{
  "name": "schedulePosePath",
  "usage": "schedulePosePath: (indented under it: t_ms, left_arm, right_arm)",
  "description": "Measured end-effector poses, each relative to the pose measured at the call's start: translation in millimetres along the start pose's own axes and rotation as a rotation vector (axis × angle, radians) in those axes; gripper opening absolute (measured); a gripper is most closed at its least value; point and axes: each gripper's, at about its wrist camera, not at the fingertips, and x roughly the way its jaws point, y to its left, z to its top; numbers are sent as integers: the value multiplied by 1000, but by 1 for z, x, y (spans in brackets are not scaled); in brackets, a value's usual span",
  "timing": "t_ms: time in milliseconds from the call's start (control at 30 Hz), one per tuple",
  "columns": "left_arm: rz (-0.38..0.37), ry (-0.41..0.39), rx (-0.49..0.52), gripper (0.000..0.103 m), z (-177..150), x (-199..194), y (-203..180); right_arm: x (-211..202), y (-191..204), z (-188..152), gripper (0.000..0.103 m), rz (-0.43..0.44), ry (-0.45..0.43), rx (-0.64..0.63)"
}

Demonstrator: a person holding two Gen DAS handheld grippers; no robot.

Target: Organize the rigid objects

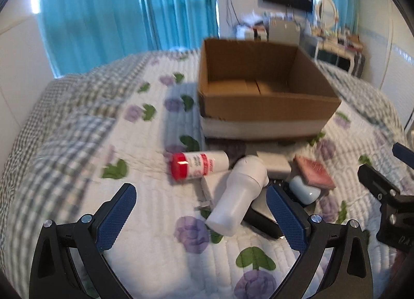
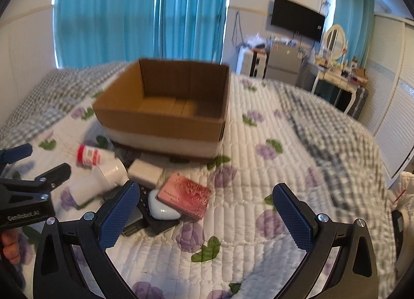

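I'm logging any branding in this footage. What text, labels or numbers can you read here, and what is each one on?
"GenRobot.AI": white print on the black body of the left gripper, seen from the right wrist view.
Pink box: light lettering on its side and top, too blurred to read.
Red-capped white bottle: red label print, too blurred to read.
Right gripper: pale marks on its body, cut off and unreadable.
Cardboard box: no print visible.

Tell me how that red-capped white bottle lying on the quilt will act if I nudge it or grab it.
The red-capped bottle lies on its side and looks round, so a nudge would probably roll it, though the soft quilt may slow it. Its plastic looks smooth, so it may slip in a light grip. It looks rigid, unlikely to flex.
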Motion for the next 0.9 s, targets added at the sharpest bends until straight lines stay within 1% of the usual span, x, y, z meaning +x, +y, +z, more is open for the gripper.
schedulePosePath:
  t_ms: [67, 133, 233, 267, 300, 333, 367, 400, 433, 500, 567, 700, 767, 833, 867, 900]
  left_arm:
    - [-6, 38, 25, 99, 1, 18, -8]
    - [-15, 70, 38, 88, 2, 31, -13]
    - [-62, 113, 30, 83, 5, 51, -20]
    - [-78, 122, 33, 83, 4, 54, -22]
    - [-91, 136, 49, 80, 3, 59, -26]
    - [-100, 146, 66, 69, 2, 62, -30]
    - [-113, 163, 86, 61, 0, 65, -35]
    - [-134, 163, 102, 51, -2, 64, -38]
    - [-131, 153, 110, 46, -3, 62, -39]
    - [-137, 149, 114, 46, -3, 57, -38]
    - [-138, 133, 84, 46, -4, 49, -32]
    - [-109, 56, 14, 45, 1, 23, -9]
    - [-69, 31, -16, 45, 7, 18, 2]
    - [-21, 28, -29, 45, 9, 21, 8]
    - [-10, 36, -38, 45, 9, 25, 12]
    - [-13, 51, -48, 45, 9, 30, 14]
  right_arm:
    - [13, 1, -4, 103, 13, 28, -2]
    - [25, 2, -7, 103, 26, 57, 0]
    - [38, 0, -9, 103, 47, 85, 15]
    - [42, -1, -10, 103, 51, 94, 22]
    - [44, -1, -10, 103, 53, 103, 27]
    - [49, -1, -11, 103, 51, 119, 33]
    - [52, -1, -11, 103, 47, 134, 34]
    - [54, -1, -13, 103, 41, 147, 33]
    - [57, 0, -13, 103, 40, 160, 33]
    - [60, 1, -15, 103, 39, 183, 35]
    - [62, 3, -17, 103, 34, 197, 35]
    - [63, 14, -22, 103, 36, 227, 39]
    - [65, 20, -24, 103, 35, 245, 48]
    - [71, 26, -24, 103, 42, 258, 81]
    - [75, 28, -25, 102, 51, 267, 105]
    - [82, 31, -25, 99, 64, 283, 138]
